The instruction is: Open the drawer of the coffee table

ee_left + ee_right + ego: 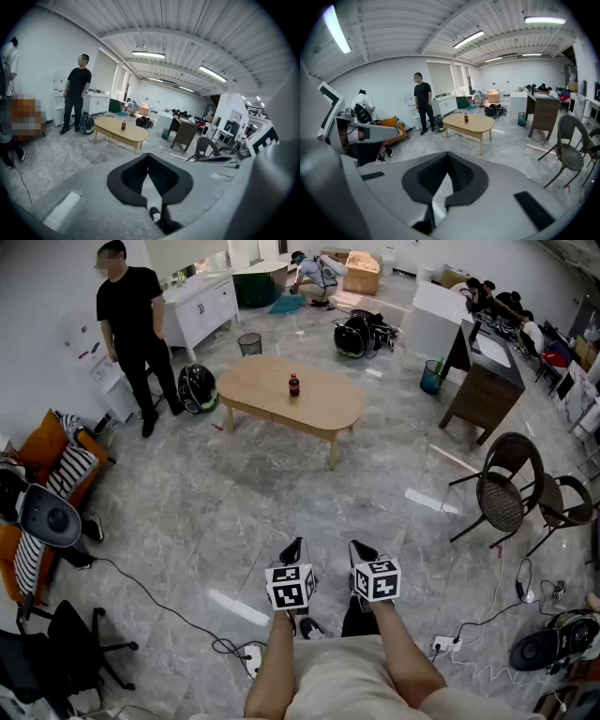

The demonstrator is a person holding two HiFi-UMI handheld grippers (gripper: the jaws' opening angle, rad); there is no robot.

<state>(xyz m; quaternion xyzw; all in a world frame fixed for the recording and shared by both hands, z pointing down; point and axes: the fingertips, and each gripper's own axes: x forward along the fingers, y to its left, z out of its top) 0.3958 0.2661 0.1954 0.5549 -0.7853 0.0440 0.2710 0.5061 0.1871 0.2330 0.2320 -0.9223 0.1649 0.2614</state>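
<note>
An oval wooden coffee table (292, 397) stands across the room on the grey floor, with a small dark bottle (293, 384) on top. It also shows as the coffee table (121, 131) in the left gripper view and the coffee table (469, 124) in the right gripper view. Its drawer front looks closed along the near side. My left gripper (294, 551) and right gripper (362, 551) hang side by side low in the head view, far short of the table. Both are shut with nothing between the jaws, left gripper (148, 157) and right gripper (448, 156).
A person in black (136, 329) stands left of the table beside a black backpack (198, 387). Two dark chairs (511, 489) are at the right, a dark desk (488, 381) behind them. Cables (187, 624) trail on the floor near my feet. An orange sofa (37, 474) is at left.
</note>
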